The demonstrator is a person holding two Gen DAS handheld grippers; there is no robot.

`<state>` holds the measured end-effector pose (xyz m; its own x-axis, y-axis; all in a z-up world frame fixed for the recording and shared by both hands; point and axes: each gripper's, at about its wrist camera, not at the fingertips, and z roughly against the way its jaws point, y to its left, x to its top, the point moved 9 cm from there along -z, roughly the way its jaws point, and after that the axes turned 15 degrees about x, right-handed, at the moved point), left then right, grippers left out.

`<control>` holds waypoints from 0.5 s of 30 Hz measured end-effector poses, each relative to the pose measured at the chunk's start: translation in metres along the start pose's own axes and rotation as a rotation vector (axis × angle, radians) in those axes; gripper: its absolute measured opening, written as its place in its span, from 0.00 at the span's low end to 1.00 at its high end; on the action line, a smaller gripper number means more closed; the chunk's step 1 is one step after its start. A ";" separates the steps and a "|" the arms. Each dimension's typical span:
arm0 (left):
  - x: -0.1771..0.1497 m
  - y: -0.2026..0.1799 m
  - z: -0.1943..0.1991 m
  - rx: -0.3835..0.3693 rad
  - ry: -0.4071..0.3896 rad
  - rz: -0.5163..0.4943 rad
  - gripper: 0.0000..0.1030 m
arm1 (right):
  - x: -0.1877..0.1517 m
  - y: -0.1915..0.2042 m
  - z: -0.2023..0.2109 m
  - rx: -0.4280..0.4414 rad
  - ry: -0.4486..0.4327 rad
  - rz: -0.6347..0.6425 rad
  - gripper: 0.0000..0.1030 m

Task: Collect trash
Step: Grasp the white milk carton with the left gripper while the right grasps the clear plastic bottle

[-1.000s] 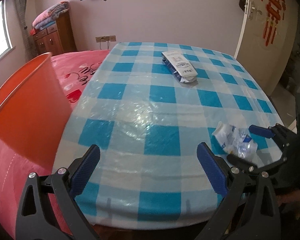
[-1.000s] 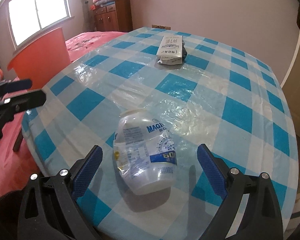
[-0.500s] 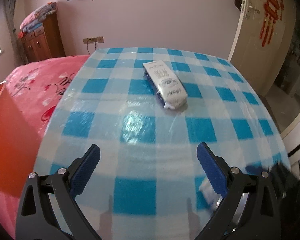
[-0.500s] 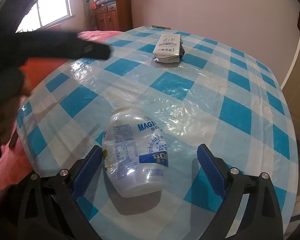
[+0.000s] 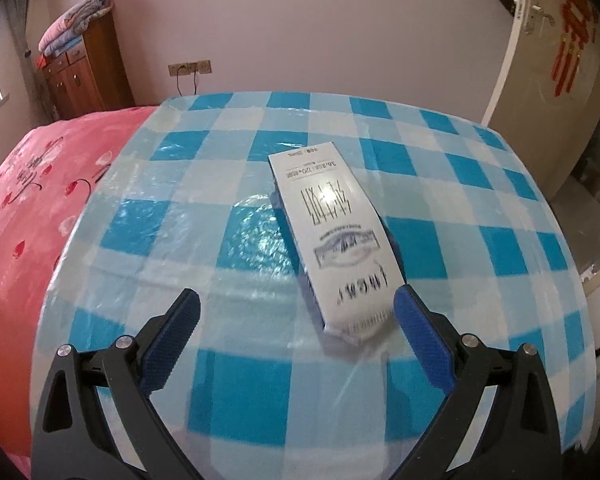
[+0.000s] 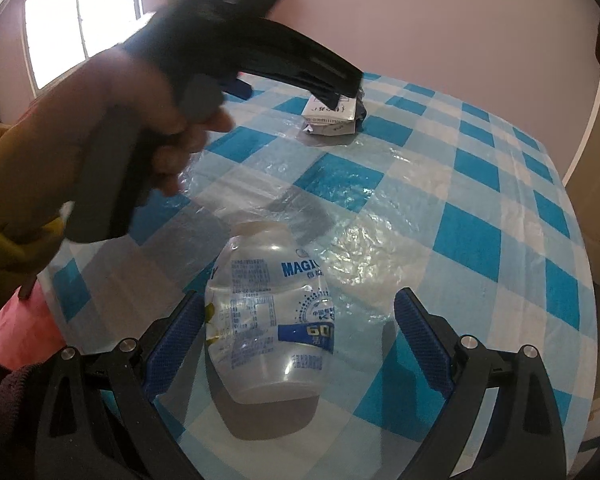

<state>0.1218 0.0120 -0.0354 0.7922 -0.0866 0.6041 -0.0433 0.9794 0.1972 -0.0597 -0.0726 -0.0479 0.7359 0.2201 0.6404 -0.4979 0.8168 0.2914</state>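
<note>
The left tool (image 5: pixel 296 312) hung with its blue-padded fingers spread wide over the desk (image 5: pixel 260 384), which was covered in a blue-and-white checked cloth under clear plastic. A flat white printed paper packet (image 5: pixel 332 240) lay at about 1 o'clock from that tool, its near end just inside the right finger and not gripped. The desk's left edge dropped off at 9 o'clock toward a pink bed cover (image 5: pixel 28 184); the near edge curved below the fingers at 6 o'clock. The checked surface at 11 o'clock was bare.

The right tool (image 6: pixel 298 312) also stood wide apart, holding nothing. A crumpled clear plastic bottle with a blue-and-white label (image 6: pixel 270 312) lay on its side between the fingers, close to the left one, its mouth toward 12 o'clock. Whether it touched the pad could not be told.

In the right wrist view, the person's left hand (image 6: pixel 112 120) and the black frame it held were blurred and filled 10 to 12 o'clock, partly hiding the packet at the far side. An olive sleeve (image 6: pixel 4 216) was cut off at 9 o'clock.
</note>
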 end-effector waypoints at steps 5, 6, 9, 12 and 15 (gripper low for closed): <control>0.009 -0.008 -0.014 0.014 0.013 -0.003 0.95 | 0.002 -0.007 0.002 -0.032 0.006 -0.002 0.92; 0.011 -0.010 -0.015 0.017 0.012 -0.004 0.95 | 0.003 -0.009 0.003 -0.034 0.006 -0.007 0.92; 0.018 -0.015 -0.018 0.032 0.007 -0.012 0.95 | 0.003 -0.018 0.004 -0.040 0.010 -0.043 0.91; 0.022 -0.021 -0.018 0.036 0.005 -0.026 0.95 | 0.000 -0.028 0.005 -0.029 0.024 -0.090 0.85; 0.024 -0.027 -0.018 0.035 0.001 -0.040 0.95 | 0.000 -0.035 0.006 -0.030 0.029 -0.122 0.84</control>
<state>0.1531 -0.0136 -0.0401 0.7942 -0.1252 0.5946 -0.0330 0.9682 0.2480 -0.0453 -0.1049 -0.0540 0.8035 0.1330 0.5803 -0.3901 0.8539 0.3445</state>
